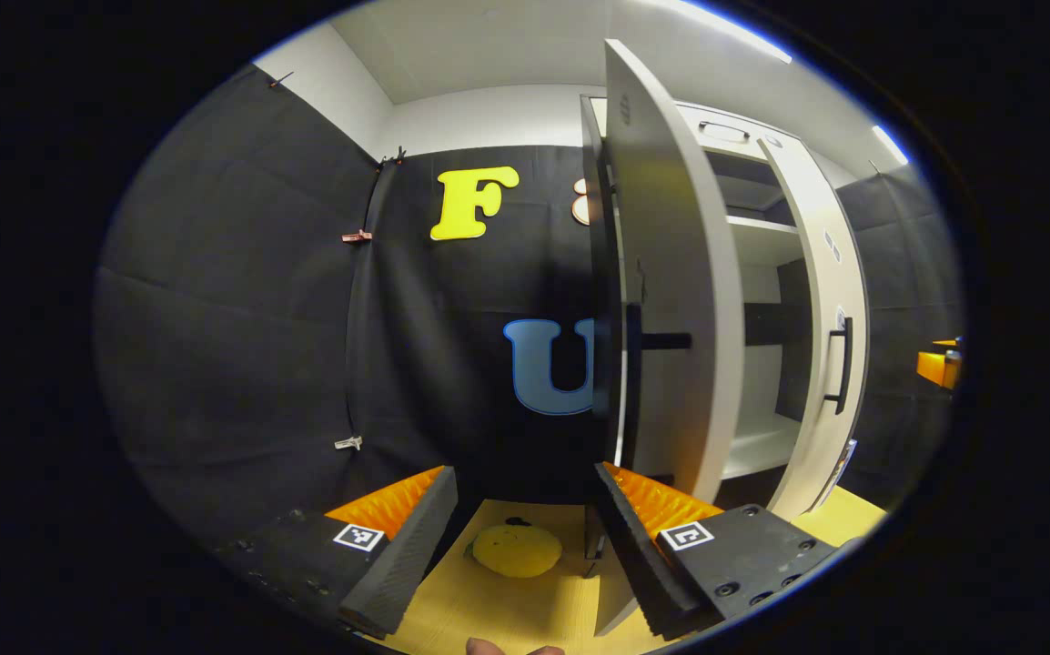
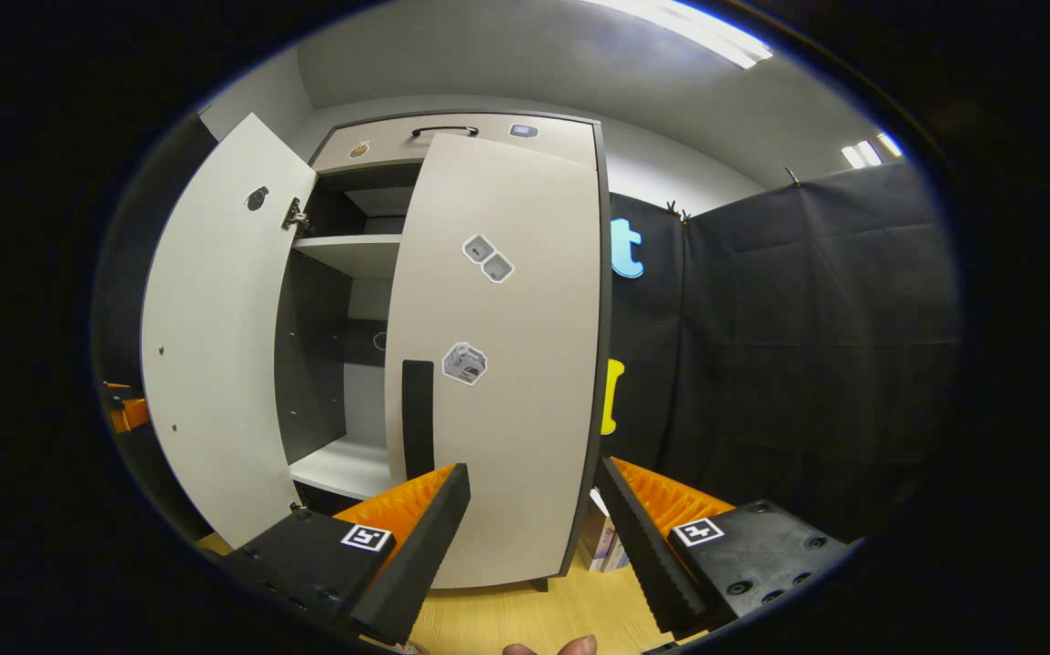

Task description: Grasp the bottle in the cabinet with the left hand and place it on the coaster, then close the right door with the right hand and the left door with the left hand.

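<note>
Left gripper [image 1: 525,518] view: jaws released, nothing between them, hanging low over the wooden bench [image 1: 507,609]. A yellow round coaster [image 1: 517,549] lies flat on the bench just ahead of the fingertips; no bottle stands on it here. Right of that, the cabinet's left door [image 1: 671,300] stands swung out, nearly edge-on, its dark bar handle [image 1: 661,342] sticking out at mid-height. Past it, the cabinet [image 1: 762,273] interior shows pale shelves, bare where visible. Further right, the right door [image 1: 821,346] is partly shut, with a black handle [image 1: 839,368].

Right gripper [image 2: 530,518] view: jaws released, empty, facing the right door's outer face, close to it. The bottle's whereabouts cannot be told from either view.

Judgement: the doors are what is left to handle. They look like stiff, light board panels on hinges, smooth-faced, likely to swing easily and to bang if shoved. The right door is best pushed flat on its face near the free edge, by the handle. The left door is best taken at its bar handle or pushed on the outer face near the free edge, well away from the hinge.
</note>
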A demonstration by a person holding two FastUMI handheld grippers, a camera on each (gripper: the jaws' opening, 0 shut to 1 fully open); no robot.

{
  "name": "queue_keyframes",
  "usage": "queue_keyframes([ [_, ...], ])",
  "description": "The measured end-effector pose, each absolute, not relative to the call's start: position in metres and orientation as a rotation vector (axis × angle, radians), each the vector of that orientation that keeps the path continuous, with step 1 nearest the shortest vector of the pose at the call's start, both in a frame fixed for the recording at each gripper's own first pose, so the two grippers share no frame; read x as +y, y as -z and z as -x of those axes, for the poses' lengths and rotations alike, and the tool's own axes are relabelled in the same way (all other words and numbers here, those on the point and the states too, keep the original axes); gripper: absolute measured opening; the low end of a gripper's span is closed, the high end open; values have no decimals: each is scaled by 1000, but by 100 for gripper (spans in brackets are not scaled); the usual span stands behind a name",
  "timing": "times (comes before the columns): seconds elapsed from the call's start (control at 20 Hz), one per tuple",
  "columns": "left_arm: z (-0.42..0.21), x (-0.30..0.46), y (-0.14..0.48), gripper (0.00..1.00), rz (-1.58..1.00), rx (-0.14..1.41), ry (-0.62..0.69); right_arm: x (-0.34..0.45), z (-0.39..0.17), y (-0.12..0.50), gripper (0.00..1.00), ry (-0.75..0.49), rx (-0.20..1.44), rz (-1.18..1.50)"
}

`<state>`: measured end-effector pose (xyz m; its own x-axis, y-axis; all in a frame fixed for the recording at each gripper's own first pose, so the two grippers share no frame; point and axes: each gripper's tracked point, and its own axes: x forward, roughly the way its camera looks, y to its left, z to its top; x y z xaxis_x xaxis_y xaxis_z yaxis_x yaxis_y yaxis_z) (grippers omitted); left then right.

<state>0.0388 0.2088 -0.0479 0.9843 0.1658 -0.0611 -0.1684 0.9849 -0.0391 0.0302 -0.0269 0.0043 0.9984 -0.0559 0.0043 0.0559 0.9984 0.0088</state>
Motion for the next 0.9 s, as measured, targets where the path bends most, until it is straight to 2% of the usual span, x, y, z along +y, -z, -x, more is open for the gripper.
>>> queue_keyframes([
  [0.2,-54,213,38,92,58,43,-166,-56,-15,0,96,117,13,-4],
  [0.3,-55,209,36,94,44,48,-150,-66,-8,1,96,136,20,-10],
  [0.65,-52,185,34,92,43,58,-174,-87,0,7,96,142,21,-17],
  [0.7,-50,179,34,87,39,61,-172,-91,1,8,96,140,24,-18],
  [0.75,-50,173,33,87,38,65,-168,-94,1,9,96,139,26,-16],
  [0.8,-49,167,33,92,40,69,-162,-99,0,11,96,137,30,-15],
  [0.85,-50,161,33,87,44,72,-156,-102,-2,13,96,136,34,-17],
  [0.9,-50,154,33,92,46,74,-150,-105,-4,15,96,132,40,-22],
])
